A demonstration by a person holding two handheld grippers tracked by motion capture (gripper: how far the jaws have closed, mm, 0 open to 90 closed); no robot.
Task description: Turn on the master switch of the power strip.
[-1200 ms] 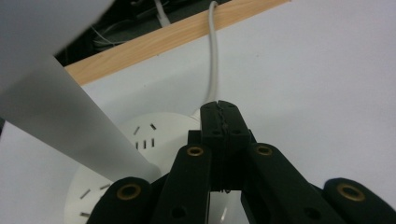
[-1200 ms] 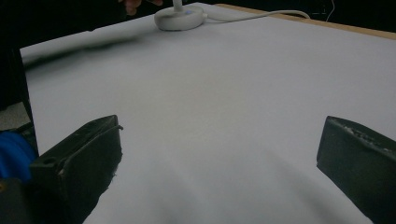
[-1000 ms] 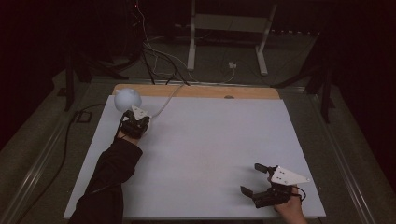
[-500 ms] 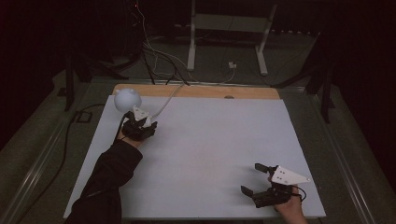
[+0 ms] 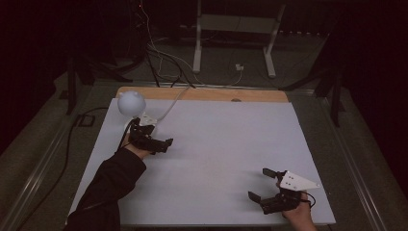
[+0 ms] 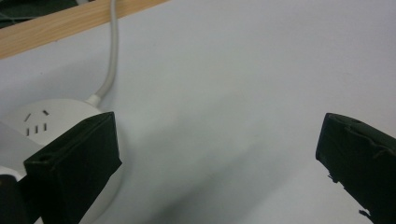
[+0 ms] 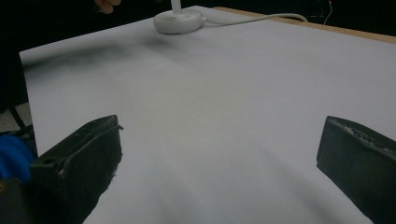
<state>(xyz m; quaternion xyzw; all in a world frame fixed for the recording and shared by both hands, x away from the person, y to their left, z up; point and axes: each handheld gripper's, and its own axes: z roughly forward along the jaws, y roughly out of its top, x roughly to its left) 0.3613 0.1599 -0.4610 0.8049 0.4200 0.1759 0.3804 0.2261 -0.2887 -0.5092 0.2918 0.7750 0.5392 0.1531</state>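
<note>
We see the left gripper (image 5: 155, 143) spread wide beside the white lamp (image 5: 131, 104) near the desk's (image 5: 216, 144) far left corner, its base half hidden, and the right gripper (image 5: 262, 185) wide at the near right edge.

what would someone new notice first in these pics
The big white sheet covering the table stands out, bare but for a small white lamp with a round head at its far left corner, its cord trailing off the back edge. Next come the two black grippers, both open: the left gripper beside the lamp's base, the right gripper low at the near right.
</note>
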